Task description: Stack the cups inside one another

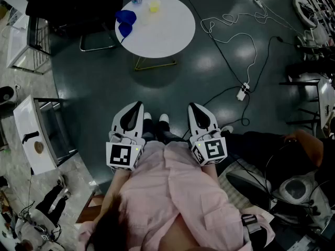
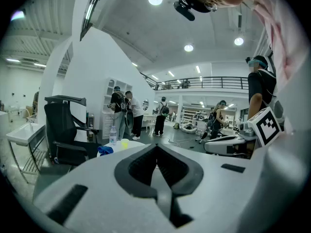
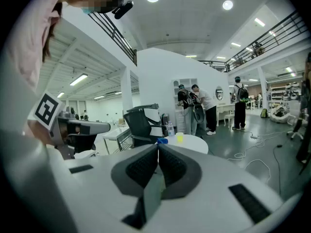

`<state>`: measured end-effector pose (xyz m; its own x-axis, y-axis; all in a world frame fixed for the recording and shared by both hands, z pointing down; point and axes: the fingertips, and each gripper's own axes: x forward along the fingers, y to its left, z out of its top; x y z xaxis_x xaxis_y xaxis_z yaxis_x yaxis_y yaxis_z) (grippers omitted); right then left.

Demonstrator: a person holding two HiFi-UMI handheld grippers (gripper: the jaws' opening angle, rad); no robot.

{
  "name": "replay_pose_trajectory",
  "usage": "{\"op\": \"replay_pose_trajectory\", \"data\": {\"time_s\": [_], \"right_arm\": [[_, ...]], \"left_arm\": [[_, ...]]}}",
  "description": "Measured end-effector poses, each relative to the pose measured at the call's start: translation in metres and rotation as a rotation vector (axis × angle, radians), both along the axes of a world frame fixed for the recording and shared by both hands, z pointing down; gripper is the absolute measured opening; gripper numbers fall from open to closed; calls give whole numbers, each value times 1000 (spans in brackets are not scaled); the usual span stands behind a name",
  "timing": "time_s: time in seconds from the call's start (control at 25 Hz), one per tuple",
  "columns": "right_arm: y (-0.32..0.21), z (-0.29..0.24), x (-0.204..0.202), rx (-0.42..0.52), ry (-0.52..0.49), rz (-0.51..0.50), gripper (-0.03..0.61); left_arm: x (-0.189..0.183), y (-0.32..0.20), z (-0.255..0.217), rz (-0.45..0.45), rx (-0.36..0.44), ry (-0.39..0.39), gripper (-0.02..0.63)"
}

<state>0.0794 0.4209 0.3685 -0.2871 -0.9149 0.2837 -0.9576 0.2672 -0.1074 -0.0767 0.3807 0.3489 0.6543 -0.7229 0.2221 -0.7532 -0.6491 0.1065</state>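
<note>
Both grippers closed and empty, cups away on the table
I hold the left gripper and the right gripper side by side above my lap, each with jaws pressed together on nothing. The blue cups and the yellow cup are on the round white table, well apart from both

The floor is finished glossy, the table smooth. The yellow cup is moulded in translucent plastic.
</note>
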Motion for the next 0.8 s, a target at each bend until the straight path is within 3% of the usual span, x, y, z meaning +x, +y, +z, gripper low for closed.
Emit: {"op": "replay_pose_trajectory", "data": {"time_s": [0.48, 0.8], "right_arm": [[-2, 3, 10, -1, 2, -9, 31], [-1, -8, 31, 64, -57, -44, 31]], "left_arm": [[12, -3, -4, 24, 25, -15, 18], [36, 1, -4, 2, 42, 6, 18]]}}
